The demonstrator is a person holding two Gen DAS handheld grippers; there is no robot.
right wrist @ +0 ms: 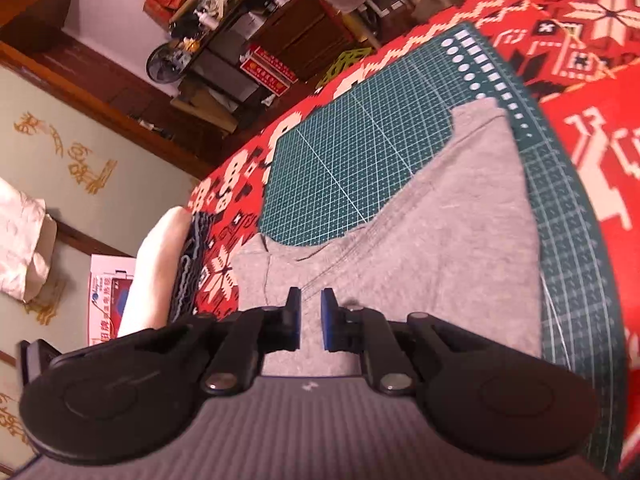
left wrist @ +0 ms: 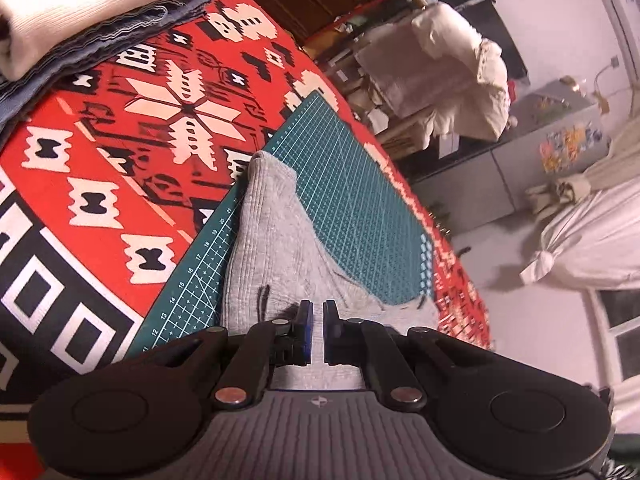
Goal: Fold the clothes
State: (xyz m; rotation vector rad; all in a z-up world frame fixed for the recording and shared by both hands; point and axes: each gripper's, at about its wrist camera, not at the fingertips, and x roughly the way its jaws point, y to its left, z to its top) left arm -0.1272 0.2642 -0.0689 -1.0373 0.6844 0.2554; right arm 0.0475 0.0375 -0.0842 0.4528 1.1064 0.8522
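Observation:
A grey knit garment (left wrist: 272,232) lies on a green cutting mat (left wrist: 360,184), one corner reaching toward the far end of the mat. My left gripper (left wrist: 317,306) sits low over its near part, jaws shut to a thin slit with pale grey cloth showing between the pads. A black drawstring (left wrist: 262,300) lies just left of it. In the right wrist view the same garment (right wrist: 440,240) spreads flat across the mat (right wrist: 340,152). My right gripper (right wrist: 310,294) hovers over its near edge, jaws a narrow gap apart with nothing pressed between them.
A red patterned tablecloth (left wrist: 120,160) covers the table under the mat. At the far left stands a stack of folded clothes, a white piece (left wrist: 80,8) on blue fabric (left wrist: 100,48), also seen as a white roll (right wrist: 160,264). Shelves and boxes stand beyond the table edge.

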